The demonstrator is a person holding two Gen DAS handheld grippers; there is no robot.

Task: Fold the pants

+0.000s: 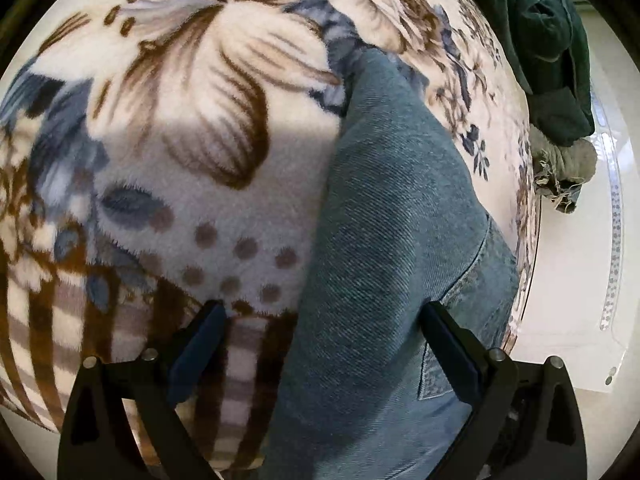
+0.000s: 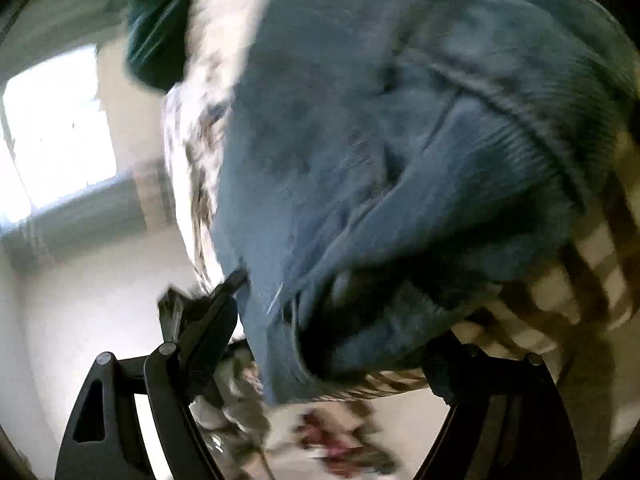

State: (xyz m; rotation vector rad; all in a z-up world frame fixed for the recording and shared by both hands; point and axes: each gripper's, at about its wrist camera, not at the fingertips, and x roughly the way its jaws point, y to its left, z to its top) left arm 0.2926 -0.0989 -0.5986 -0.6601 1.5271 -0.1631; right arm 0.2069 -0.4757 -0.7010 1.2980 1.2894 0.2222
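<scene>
Blue denim pants (image 1: 396, 216) lie on a floral fleece blanket (image 1: 180, 100), running from the top middle down to the bottom of the left wrist view. My left gripper (image 1: 320, 320) is open, its fingers apart just above the fabric, the right finger over the pants' seam. In the blurred right wrist view the pants (image 2: 360, 140) bunch up close to the camera, with the ribbed waistband at the upper right. My right gripper (image 2: 336, 320) is open, its fingers standing either side of a thick fold of denim.
A dark green garment (image 1: 552, 40) and a frayed grey-green cloth (image 1: 560, 168) lie at the blanket's right edge. White floor (image 1: 580, 280) lies beyond it. A bright window (image 2: 56, 132) and a red-patterned item (image 2: 340, 444) show in the right wrist view.
</scene>
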